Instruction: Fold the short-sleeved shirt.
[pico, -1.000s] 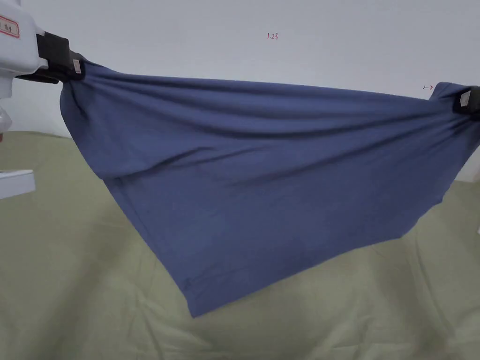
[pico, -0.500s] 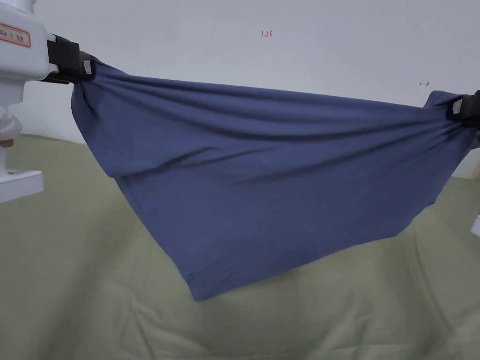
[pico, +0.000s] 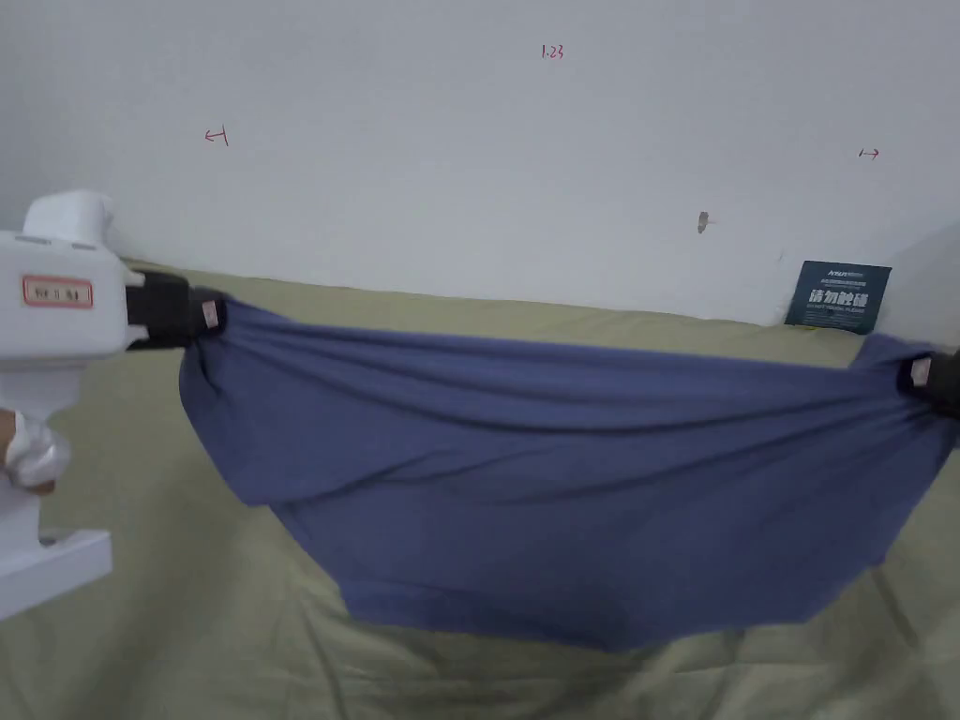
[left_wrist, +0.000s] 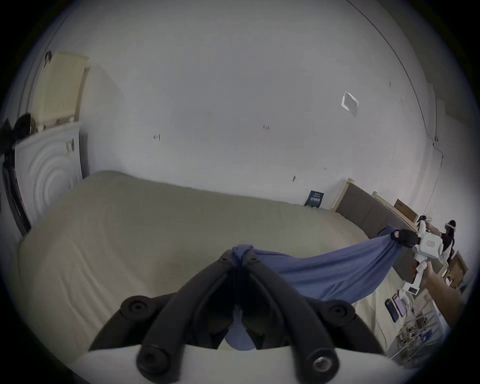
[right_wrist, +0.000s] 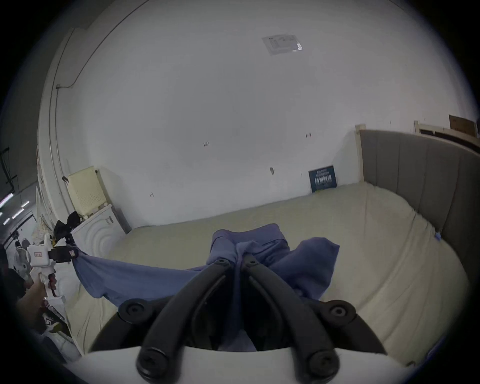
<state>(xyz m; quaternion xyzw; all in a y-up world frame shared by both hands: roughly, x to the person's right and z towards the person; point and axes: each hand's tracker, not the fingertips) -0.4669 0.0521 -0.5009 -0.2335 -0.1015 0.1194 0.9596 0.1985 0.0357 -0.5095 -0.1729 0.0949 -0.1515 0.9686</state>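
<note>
Head view: blue shirt (pico: 562, 487), slung above the bed (pico: 141, 609), lower edge resting on it. Left gripper (pico: 208, 316) and right gripper (pico: 921, 374) each clamped on bunched corners. Soft, light, limp; best held at edges.

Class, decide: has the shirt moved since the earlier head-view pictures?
Yes. The shirt has come down: its top edge, earlier high against the wall, now hangs below where the wall meets the bed.

Bedroom-like room, wide bed (pico: 187, 581) under green sheet, grey padded headboard (right_wrist: 415, 181) at right, plain white wall (pico: 469, 169) behind
</note>
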